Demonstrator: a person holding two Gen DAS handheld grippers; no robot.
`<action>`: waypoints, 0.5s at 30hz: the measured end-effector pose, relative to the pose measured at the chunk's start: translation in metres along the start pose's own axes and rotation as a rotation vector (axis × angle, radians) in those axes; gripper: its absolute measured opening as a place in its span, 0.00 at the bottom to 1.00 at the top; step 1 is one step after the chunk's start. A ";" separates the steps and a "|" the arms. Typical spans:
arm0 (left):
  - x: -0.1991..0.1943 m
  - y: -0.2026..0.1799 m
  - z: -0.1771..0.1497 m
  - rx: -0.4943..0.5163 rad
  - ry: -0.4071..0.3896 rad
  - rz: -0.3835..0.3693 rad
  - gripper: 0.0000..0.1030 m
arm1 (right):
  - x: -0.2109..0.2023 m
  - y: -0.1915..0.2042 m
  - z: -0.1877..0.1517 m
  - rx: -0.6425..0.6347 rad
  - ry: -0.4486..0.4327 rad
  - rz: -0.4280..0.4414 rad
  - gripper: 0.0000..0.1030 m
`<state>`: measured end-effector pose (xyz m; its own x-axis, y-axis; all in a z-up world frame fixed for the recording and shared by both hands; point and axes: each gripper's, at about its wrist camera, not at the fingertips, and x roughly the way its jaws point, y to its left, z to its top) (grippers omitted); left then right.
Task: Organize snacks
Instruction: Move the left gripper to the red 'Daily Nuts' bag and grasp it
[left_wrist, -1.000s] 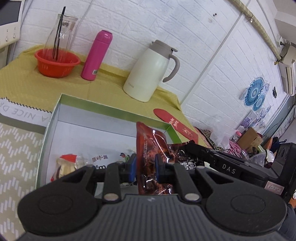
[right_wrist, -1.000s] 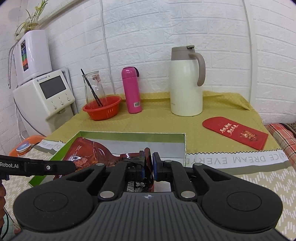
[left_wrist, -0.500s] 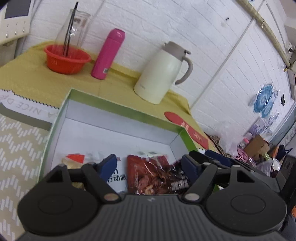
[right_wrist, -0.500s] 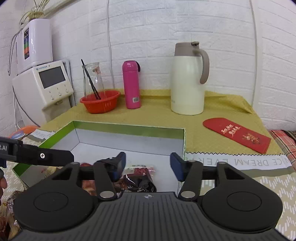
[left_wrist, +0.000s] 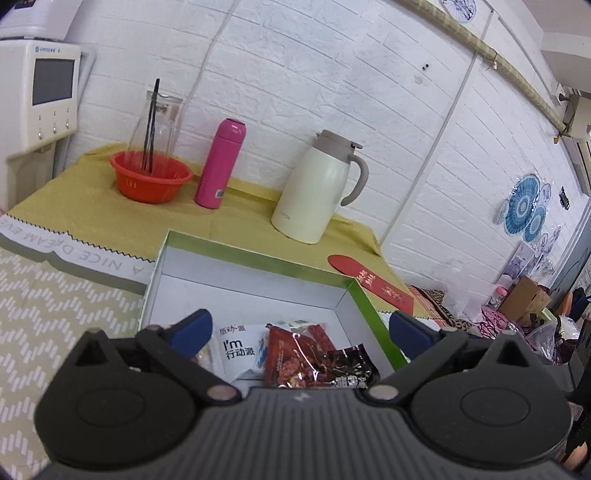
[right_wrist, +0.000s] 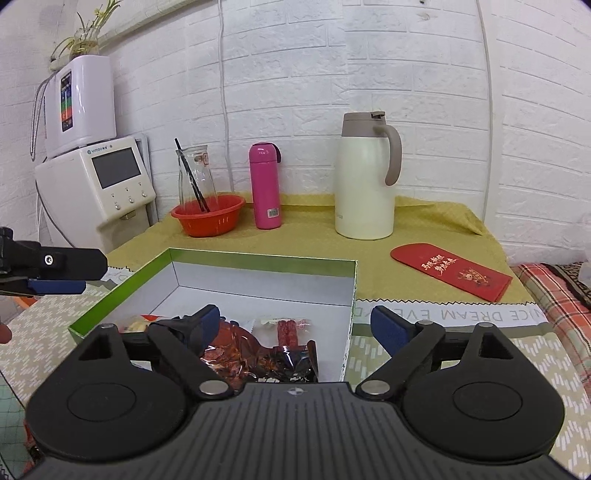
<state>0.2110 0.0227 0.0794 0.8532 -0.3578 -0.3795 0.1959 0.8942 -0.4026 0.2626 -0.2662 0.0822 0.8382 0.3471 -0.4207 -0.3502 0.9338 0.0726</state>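
Observation:
A shallow green-rimmed box (left_wrist: 258, 258) lies on the table, white inside. Several snack packets rest in its near end: a red-brown one (left_wrist: 295, 354), a white one (left_wrist: 240, 350) and a black one (left_wrist: 351, 369). My left gripper (left_wrist: 301, 325) hovers above them, its jaws opening wide, with nothing between the pads. In the right wrist view the box (right_wrist: 258, 256) holds the red-brown packet (right_wrist: 236, 347) and a sausage packet (right_wrist: 286, 328). My right gripper (right_wrist: 295, 320) stands open over them, gripping nothing. One of the left gripper's fingers (right_wrist: 66, 260) shows at the left edge.
Behind the box stand a red basket (right_wrist: 208, 218) with a glass carafe, a pink bottle (right_wrist: 264, 186) and a cream jug (right_wrist: 365, 184). A red envelope (right_wrist: 450, 271) lies to the right. A white dispenser (right_wrist: 99, 181) stands off the table's left end.
Both grippers were shut on the red-brown packet, held upright over the box. Both have opened wide and drawn back. The packet now lies flat in the box.

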 end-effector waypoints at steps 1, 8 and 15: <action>-0.007 -0.003 -0.002 0.002 -0.002 -0.006 0.98 | -0.007 0.001 0.001 0.004 -0.008 0.006 1.00; -0.062 -0.020 -0.023 0.034 -0.033 -0.079 0.98 | -0.069 0.015 -0.011 0.013 -0.061 0.019 1.00; -0.089 -0.027 -0.073 0.039 0.041 -0.137 0.98 | -0.109 0.018 -0.055 0.060 -0.062 -0.027 1.00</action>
<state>0.0938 0.0107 0.0631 0.7968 -0.4875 -0.3570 0.3288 0.8455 -0.4208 0.1413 -0.2918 0.0794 0.8720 0.3247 -0.3663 -0.3031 0.9458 0.1170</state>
